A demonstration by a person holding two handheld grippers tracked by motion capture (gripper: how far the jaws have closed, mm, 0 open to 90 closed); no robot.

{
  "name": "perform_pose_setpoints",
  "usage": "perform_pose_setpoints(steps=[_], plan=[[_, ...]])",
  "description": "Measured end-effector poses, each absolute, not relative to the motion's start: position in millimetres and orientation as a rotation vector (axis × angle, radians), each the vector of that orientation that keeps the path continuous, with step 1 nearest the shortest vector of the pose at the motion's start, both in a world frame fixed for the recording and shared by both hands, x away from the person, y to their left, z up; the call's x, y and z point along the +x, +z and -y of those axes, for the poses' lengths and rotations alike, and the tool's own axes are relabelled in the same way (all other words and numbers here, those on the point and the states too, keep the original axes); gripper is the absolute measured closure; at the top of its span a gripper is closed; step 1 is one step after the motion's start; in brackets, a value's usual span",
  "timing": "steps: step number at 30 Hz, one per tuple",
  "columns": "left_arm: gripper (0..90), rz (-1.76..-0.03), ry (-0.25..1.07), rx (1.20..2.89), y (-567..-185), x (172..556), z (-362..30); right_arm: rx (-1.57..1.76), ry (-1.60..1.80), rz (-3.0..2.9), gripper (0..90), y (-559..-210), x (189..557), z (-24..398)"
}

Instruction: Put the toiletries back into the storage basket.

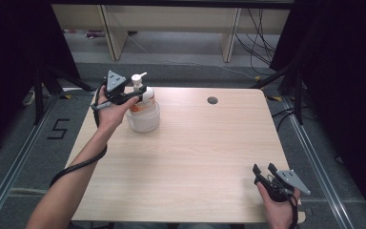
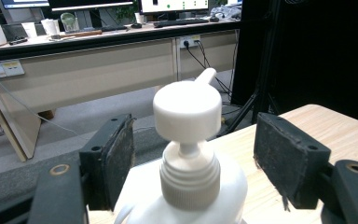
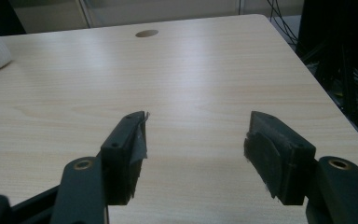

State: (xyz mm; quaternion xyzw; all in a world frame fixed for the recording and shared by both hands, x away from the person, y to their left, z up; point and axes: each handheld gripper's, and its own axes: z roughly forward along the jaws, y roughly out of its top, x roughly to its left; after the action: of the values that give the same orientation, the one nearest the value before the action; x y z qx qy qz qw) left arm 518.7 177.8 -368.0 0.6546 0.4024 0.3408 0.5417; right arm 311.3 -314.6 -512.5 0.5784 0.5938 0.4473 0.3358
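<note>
Your left hand-held gripper [image 2: 191, 158] sits at the pump bottle [image 1: 144, 107], jaws apart either side of its white pump head [image 2: 187, 112], pads clear of it. The bottle stands upright at the surface's [image 1: 195, 157] far left corner. Your right hand-held gripper [image 3: 196, 140] rests near-right, jaws apart, nothing between them.

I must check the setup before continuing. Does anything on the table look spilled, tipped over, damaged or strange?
Nothing is spilled or tipped: the pump bottle stands upright on the table. One small oddity: the black pads of the right claw look frayed, with loose edges peeling from them.
</note>
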Motion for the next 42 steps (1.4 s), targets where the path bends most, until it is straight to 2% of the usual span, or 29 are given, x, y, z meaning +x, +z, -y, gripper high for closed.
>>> perform_pose_setpoints(steps=[20, 42], plan=[[27.0, -0.96, 0.766, 1.552, -378.1, 479.4, -194.1, 1.509, 1.186, -1.556, 38.5, -512.2, 310.6, 314.2], [26.7, -1.003, 0.74, 1.55, -423.7, 425.2, -224.2, 1.477, 1.176, -1.554, 38.5, -512.8, 312.0, 315.2]])
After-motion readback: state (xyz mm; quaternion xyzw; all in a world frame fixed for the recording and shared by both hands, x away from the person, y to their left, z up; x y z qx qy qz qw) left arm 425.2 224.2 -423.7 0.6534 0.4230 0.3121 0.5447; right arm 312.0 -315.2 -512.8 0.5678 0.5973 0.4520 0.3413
